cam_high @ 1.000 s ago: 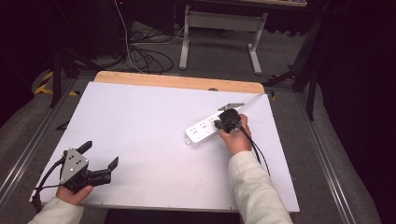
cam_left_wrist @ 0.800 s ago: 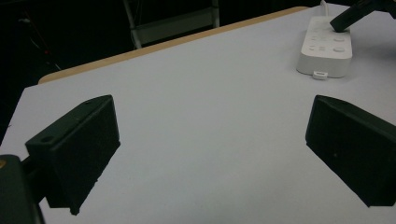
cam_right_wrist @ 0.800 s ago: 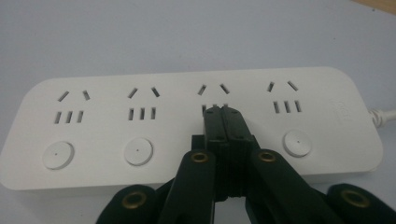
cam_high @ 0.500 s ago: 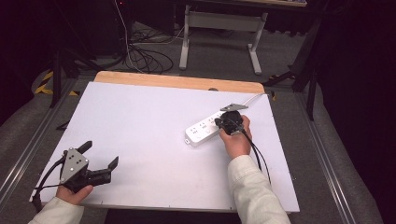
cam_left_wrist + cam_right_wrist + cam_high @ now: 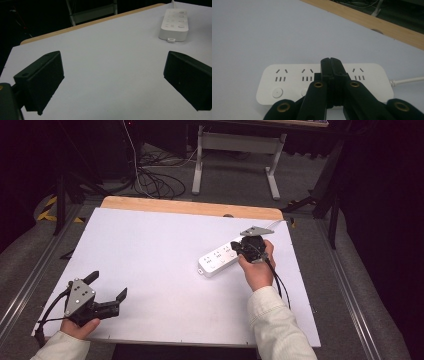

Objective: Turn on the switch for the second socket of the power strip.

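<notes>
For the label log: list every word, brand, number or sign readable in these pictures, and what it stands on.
None can be read.
Power strip: sockets and round buttons, no print visible.
Right gripper, jaws shut over the strip: no marking.
Left gripper, jaws wide apart: no marking.
Table: plain white, wooden far edge.

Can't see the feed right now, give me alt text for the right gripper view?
The right tool, black jaws pressed together, sits above a white plastic power strip with socket slots and round buttons. The strip lies on a white table with a wooden far edge.
</notes>
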Demonstrator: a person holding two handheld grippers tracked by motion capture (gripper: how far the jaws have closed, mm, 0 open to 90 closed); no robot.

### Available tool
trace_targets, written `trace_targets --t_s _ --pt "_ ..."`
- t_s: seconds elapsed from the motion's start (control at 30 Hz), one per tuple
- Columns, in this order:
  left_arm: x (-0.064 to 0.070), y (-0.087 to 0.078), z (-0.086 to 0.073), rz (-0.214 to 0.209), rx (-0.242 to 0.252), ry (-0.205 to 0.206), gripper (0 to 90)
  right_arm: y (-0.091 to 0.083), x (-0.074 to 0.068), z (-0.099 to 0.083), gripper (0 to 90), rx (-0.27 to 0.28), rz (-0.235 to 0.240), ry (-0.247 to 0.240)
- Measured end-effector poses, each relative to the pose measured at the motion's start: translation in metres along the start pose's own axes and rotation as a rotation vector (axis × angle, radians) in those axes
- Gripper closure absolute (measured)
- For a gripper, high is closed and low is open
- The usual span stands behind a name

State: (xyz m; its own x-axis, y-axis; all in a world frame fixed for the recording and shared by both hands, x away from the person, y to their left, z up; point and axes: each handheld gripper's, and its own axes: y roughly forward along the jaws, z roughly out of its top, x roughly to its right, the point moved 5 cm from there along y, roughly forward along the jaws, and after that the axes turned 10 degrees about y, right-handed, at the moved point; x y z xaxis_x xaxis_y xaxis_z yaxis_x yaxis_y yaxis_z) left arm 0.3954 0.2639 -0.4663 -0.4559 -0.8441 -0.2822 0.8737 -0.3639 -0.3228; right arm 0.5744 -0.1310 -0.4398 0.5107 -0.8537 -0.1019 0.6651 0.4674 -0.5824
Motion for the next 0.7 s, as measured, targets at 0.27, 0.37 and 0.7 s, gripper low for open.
trace_targets --t_s 0.27,0.37,0.7 --pt "0.0 0.001 0.0 -0.003 0.001 -0.001 3.4 -0.014 -0.001 0.005 90.0 0.028 0.006 -0.002" --pt "0.0 0.001 0.0 -0.004 -0.001 -0.003 3.4 -0.016 0.0 0.005 90.0 0.027 0.008 0.006" --pt "0.0 0.001 0.0 -0.005 -0.006 0.001 3.4 -0.025 0.001 0.006 76.7 0.043 0.024 0.0"
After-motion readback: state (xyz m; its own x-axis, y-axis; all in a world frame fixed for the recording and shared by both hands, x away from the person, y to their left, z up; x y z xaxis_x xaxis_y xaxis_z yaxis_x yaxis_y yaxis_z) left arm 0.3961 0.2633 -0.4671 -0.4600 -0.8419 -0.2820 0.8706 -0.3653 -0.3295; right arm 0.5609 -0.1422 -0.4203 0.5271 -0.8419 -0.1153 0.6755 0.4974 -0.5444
